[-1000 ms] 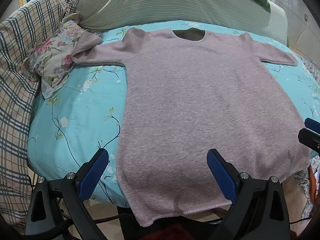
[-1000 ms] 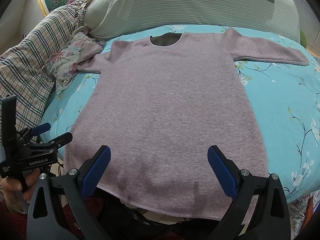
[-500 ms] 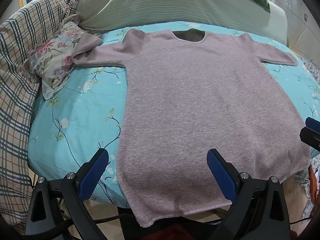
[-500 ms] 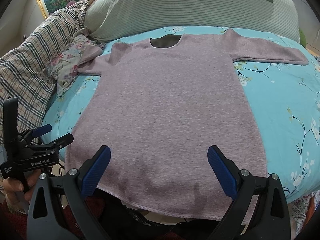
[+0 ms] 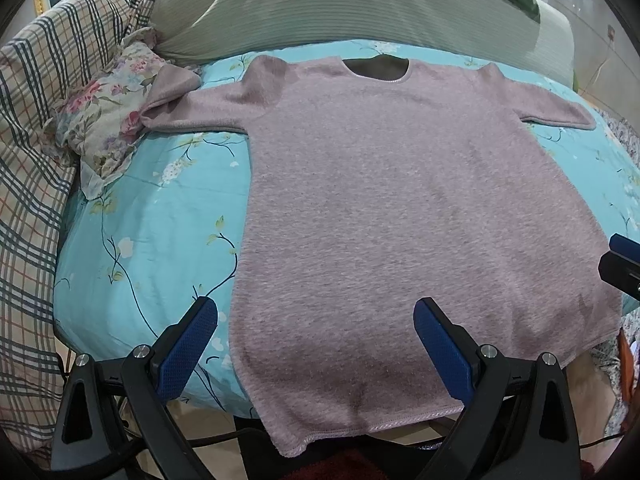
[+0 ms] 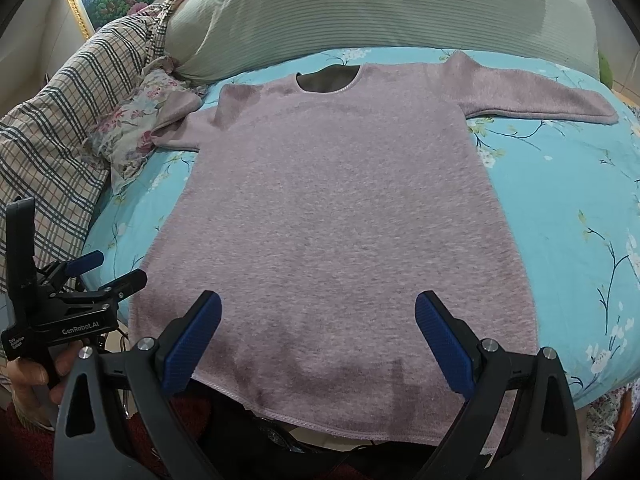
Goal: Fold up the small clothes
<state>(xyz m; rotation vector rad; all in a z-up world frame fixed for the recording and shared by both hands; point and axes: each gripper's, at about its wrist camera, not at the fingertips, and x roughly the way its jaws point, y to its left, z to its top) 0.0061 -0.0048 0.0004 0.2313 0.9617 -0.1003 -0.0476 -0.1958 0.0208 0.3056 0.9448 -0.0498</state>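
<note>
A small mauve long-sleeved top (image 5: 400, 208) lies flat and spread out on the turquoise floral bed sheet (image 5: 160, 216), neck hole at the far end, hem hanging over the near bed edge. It also shows in the right wrist view (image 6: 340, 216). My left gripper (image 5: 316, 332) is open and empty, hovering over the hem's left part. My right gripper (image 6: 318, 332) is open and empty over the hem's middle. The left gripper also shows in the right wrist view (image 6: 108, 270), left of the hem corner.
A large striped green pillow (image 5: 340, 4) lies behind the top. A plaid blanket (image 5: 32, 160) and a floral cushion (image 5: 104, 120) sit at the left; the top's left sleeve end rests against the cushion. The sheet (image 6: 580, 208) stretches to the right.
Both grippers have drifted slightly; the top lies as before and both stay open.
</note>
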